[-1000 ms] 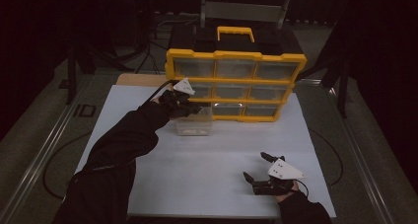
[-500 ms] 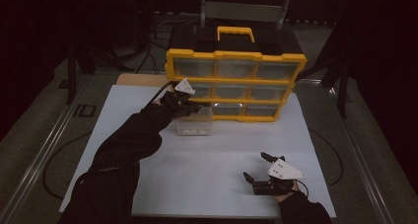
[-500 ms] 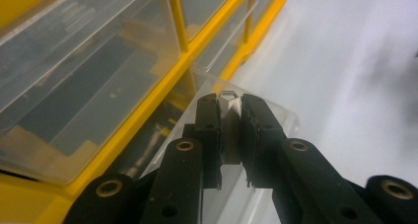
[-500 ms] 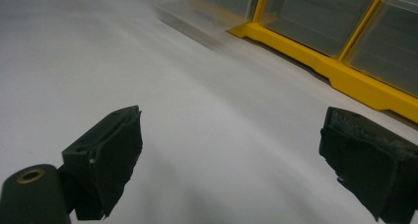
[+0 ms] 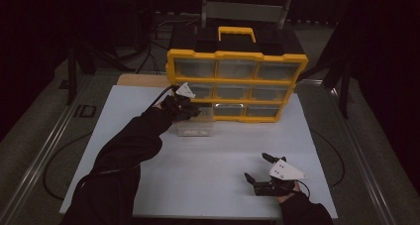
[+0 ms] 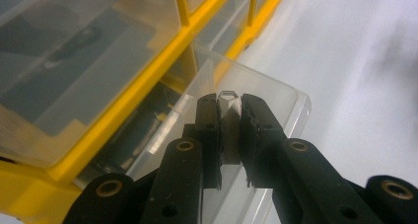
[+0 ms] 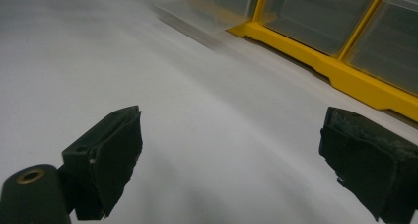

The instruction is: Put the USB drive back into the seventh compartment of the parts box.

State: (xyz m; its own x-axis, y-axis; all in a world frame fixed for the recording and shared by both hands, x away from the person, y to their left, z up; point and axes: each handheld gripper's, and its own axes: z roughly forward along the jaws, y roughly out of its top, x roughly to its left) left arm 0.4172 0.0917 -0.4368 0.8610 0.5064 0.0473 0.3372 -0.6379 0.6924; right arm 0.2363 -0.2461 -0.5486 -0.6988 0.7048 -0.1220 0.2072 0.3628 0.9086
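Note:
A yellow organizer case with clear drawers stands at the back of the white table. Its bottom-left clear drawer is pulled out onto the table. My left gripper is shut on the clear pull tab at the drawer's front wall. Both pads press on that tab. At the near right, my right gripper rests low over the table with its jaws wide open. In the right gripper view nothing sits between the right gripper's pads.
The white tabletop stretches between the two hands. The case's yellow bottom rail and the pulled-out drawer lie ahead of the right gripper. A black handle-topped box stands behind the case, and metal rails flank the table.

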